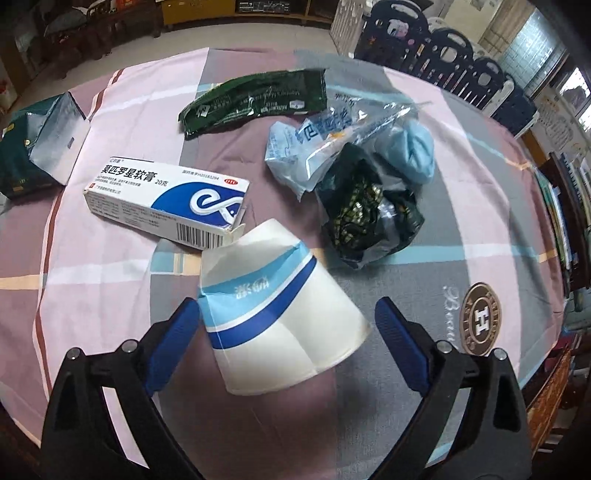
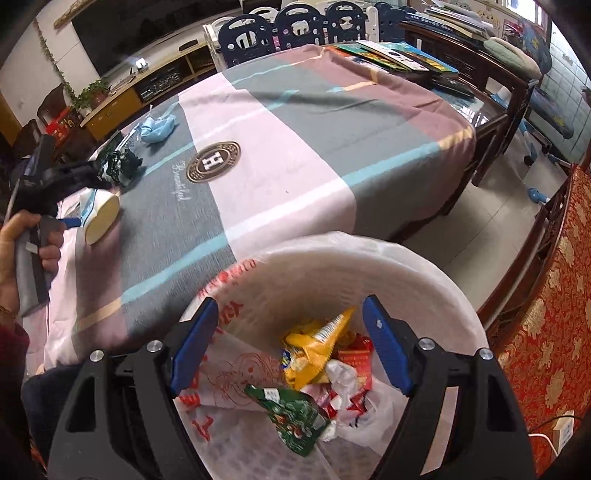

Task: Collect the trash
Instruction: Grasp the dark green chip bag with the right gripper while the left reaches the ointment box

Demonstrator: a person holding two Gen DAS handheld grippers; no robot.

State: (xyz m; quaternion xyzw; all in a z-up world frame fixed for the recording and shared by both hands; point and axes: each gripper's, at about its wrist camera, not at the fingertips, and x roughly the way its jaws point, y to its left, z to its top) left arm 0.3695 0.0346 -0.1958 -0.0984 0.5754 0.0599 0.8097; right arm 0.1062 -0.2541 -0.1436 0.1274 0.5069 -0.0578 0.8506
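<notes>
In the left wrist view my left gripper is open around a crushed white paper cup with blue stripes, lying on its side on the tablecloth; the left pad touches its side. Beyond it lie a white and blue medicine box, a dark green wrapper, a crumpled dark bag and pale blue plastic packaging. In the right wrist view my right gripper is open and empty above a white-lined trash bin holding yellow, green and red wrappers. The left gripper and cup show at far left.
A dark green box sits at the table's left edge. Books lie at the far end of the table. Dark chairs stand behind it. A red patterned cloth is right of the bin.
</notes>
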